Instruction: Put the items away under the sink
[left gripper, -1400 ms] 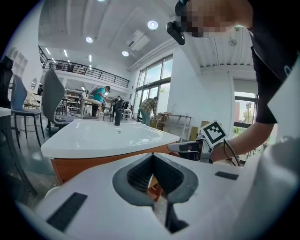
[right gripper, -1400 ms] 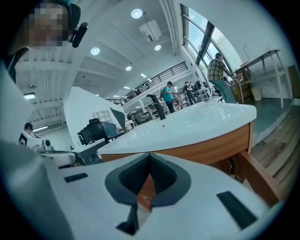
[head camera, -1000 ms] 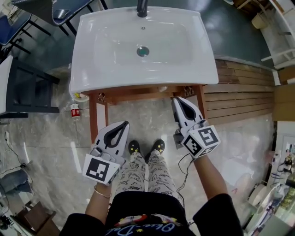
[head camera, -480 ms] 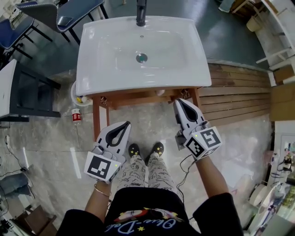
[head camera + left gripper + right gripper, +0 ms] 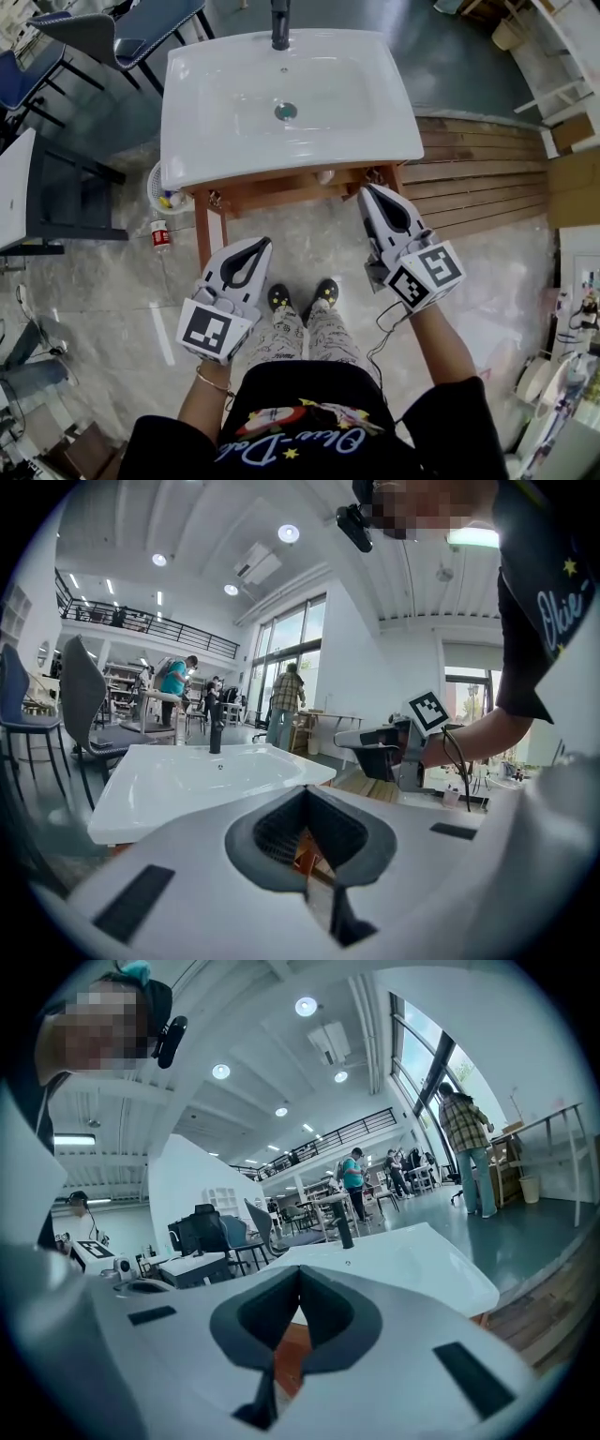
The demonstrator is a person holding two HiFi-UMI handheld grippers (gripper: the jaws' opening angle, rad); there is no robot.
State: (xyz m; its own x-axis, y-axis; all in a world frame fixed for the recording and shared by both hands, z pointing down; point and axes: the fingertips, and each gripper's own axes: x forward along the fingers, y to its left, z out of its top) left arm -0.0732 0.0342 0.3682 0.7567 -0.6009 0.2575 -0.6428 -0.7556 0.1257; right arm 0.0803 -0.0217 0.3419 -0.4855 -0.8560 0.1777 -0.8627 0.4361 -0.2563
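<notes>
Both claws are clenched and carrying nothing: the left gripper [image 5: 259, 244] is hanging in front of the sink [image 5: 398, 127], a little out from its left front leg, and the right gripper [image 5: 367, 191] is pointing at the sink's right front corner with its tip almost against the wooden stand [image 5: 281, 191]. That closeness is looking like the first hazard, since a small push forward could be knocking the tip into the rail or the basin's front edge. The only loose item showing plainly is a small red-labelled bottle [image 5: 160, 235], standing on the floor just left of the sink, outside the stand and beside a round white holder [image 5: 161, 187]. It is upright and narrow, so a closed jaw arriving at it would probably be toppling or rolling it away; the jaws are needing to part first. The basin is hiding most of the space beneath the sink from the head view, so any placing there is likely being done half blind, risking a drop or a clash with things already there. The cable [image 5: 380, 328] trailing from the right gripper could be snagging on the sink's right leg.
</notes>
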